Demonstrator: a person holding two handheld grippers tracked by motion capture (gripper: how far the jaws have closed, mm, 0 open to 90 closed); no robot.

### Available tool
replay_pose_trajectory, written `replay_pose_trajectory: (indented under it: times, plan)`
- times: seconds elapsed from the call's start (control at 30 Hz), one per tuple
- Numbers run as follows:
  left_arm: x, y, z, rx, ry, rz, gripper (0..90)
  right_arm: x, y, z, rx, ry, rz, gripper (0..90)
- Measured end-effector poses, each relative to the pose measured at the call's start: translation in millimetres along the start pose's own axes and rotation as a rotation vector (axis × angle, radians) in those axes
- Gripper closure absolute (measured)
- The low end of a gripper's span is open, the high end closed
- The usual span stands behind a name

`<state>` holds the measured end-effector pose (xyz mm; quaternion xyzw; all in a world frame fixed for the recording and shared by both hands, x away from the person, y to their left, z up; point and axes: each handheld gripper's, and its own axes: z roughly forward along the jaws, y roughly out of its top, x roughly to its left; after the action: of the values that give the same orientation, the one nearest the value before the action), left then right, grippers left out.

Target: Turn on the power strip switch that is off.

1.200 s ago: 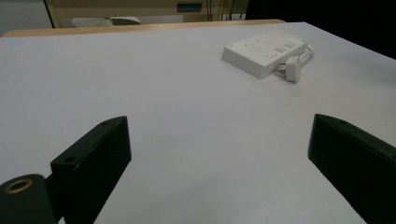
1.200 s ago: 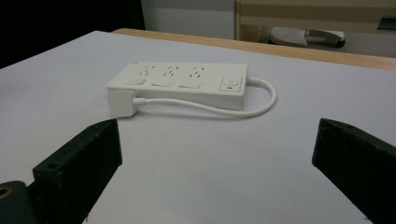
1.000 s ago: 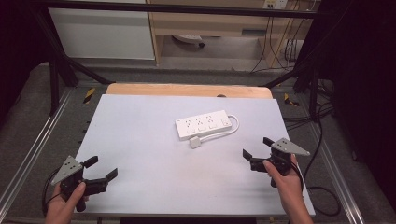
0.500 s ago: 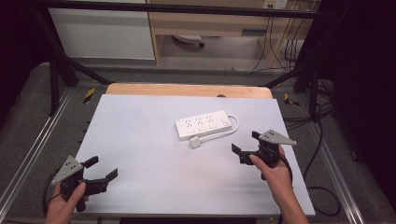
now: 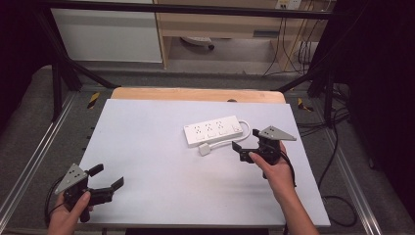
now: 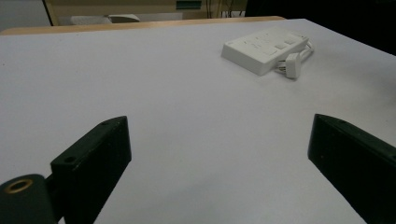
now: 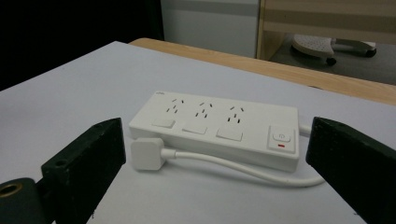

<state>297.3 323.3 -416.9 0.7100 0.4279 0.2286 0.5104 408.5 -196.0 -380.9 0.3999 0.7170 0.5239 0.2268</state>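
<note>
A white power strip [image 5: 214,130] with three sockets and a switch lies right of centre on the white tabletop [image 5: 147,147]. Its white plug [image 5: 204,149] rests just in front of it, with the cable looped round the strip's right end. My right gripper [image 5: 244,140] is open, just right of the plug and close to the strip. In the right gripper view the strip [image 7: 219,126] and plug [image 7: 147,154] lie between and beyond the wide-apart jaws. My left gripper [image 5: 107,176] is open at the near left corner, holding nothing. From there the strip [image 6: 264,46] sits far off.
A wooden strip [image 5: 195,94] runs along the table's far edge. Metal frame rails [image 5: 34,156] flank both sides. Cables [image 5: 333,196] trail on the floor at the right. A cabinet and shelf stand behind the table.
My right gripper has moved forward and to the left, closer to the power strip and plug. The left gripper has stayed put.
</note>
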Motion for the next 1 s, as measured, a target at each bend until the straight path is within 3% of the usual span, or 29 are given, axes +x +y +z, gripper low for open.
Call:
replay_pose_trajectory:
  times: [0.47, 1.0]
  plan:
    - [-0.3, 0.1, 0.2, 0.001, -0.002, 0.004, 6.1, 0.1, 12.0, 22.0, -0.014, -0.018, 0.01, 9.5]
    - [-0.1, 0.0, 0.4, -0.001, -0.003, 0.003, 6.1, 2.7, 17.3, 45.6, -0.037, -0.042, 0.01, 29.1]
